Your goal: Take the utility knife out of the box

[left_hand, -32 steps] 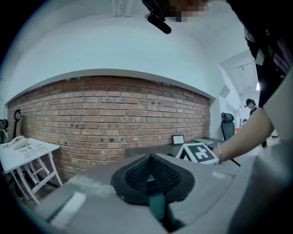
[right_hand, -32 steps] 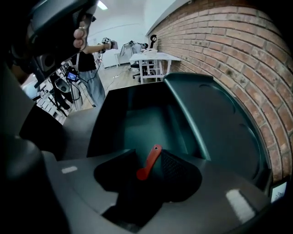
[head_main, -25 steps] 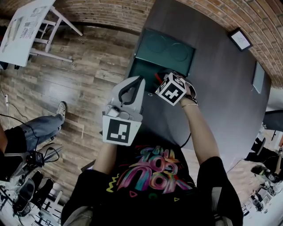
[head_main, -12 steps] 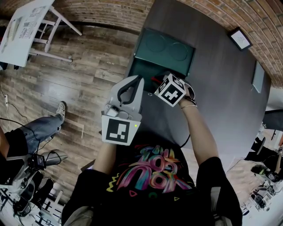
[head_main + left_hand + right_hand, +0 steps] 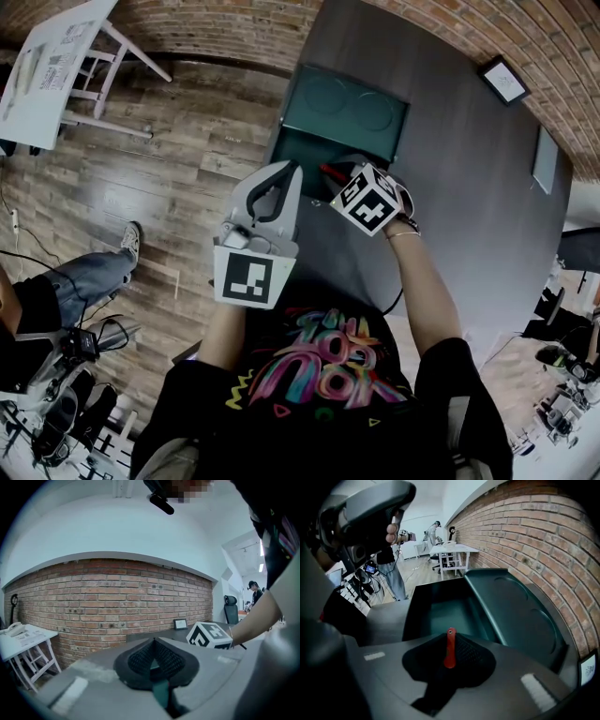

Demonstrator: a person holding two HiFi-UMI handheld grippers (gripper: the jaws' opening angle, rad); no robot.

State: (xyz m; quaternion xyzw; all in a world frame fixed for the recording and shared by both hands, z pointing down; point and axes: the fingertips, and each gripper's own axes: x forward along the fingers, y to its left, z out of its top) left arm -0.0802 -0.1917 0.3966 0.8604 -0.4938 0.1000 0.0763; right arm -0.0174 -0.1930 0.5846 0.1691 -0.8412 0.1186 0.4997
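Only a red end of the utility knife [image 5: 450, 648] shows; the just-closed jaws of the right gripper [image 5: 450, 657] hide the rest.

Soft even indoor light, shadowed foregrounds, strong fisheye warping, dark vignetted corners

This looks like an office-style studio or lab set up for recording work: a long exposed brick wall [image 5: 117, 592] runs beside a wood-plank floor [image 5: 187, 159] and a large dark worktop [image 5: 469, 187]. A white side table [image 5: 47, 56] carries printed sheets. A black office chair [image 5: 231, 609] stands at the far end, and cabled equipment [image 5: 80, 345] clutters the floor.
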